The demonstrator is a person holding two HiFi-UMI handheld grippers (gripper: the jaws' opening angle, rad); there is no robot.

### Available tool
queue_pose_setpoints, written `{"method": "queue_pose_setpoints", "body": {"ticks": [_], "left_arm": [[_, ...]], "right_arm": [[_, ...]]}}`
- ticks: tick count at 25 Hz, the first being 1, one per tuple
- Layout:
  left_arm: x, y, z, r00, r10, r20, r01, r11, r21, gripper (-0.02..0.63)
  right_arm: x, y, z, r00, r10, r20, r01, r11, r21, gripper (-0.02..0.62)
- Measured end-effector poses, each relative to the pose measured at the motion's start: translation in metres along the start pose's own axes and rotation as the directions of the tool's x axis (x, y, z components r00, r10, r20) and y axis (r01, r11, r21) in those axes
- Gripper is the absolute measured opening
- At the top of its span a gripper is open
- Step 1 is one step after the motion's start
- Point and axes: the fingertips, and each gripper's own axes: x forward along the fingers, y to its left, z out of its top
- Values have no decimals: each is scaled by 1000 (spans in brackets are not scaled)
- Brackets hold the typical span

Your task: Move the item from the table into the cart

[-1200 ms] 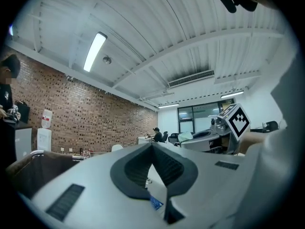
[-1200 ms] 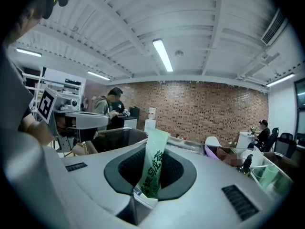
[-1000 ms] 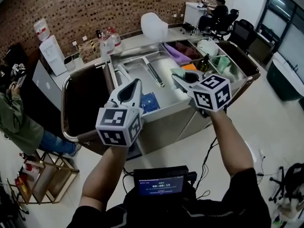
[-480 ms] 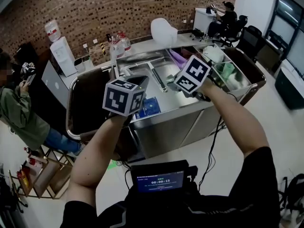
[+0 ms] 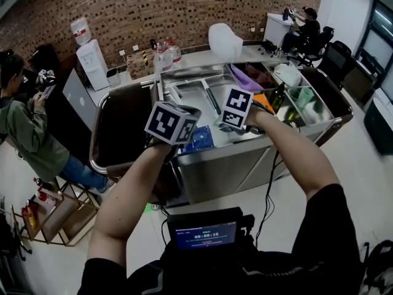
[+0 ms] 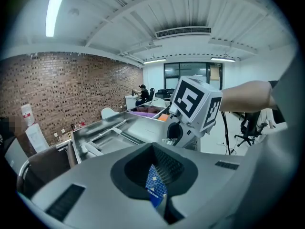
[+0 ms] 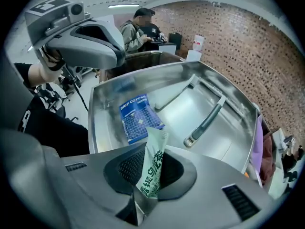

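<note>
Above a stainless-steel bench (image 7: 190, 99), the right tool (image 7: 143, 194) pinched a pale green printed sachet (image 7: 153, 163) upright. The left tool (image 6: 164, 211) was pressed together, empty. A blue coffee packet (image 7: 138, 118) lay flat on the steel beyond, with a brick wall (image 5: 184, 5) behind.

My head camera looked steeply down on the cart (image 5: 212, 168); my left gripper (image 6: 164, 209) and right gripper (image 7: 140, 202) cameras faced each other, close over its tray (image 7: 190, 97).
</note>
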Motion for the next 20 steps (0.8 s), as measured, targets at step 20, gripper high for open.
{"method": "queue_pose_setpoints", "body": {"ticks": [20], "left_arm": [[23,6,-15,1000,-2,-16,1,999,-41,0]], "right_arm": [[39,-4,-19,996,71,-49,-74,996,-59,279]]}}
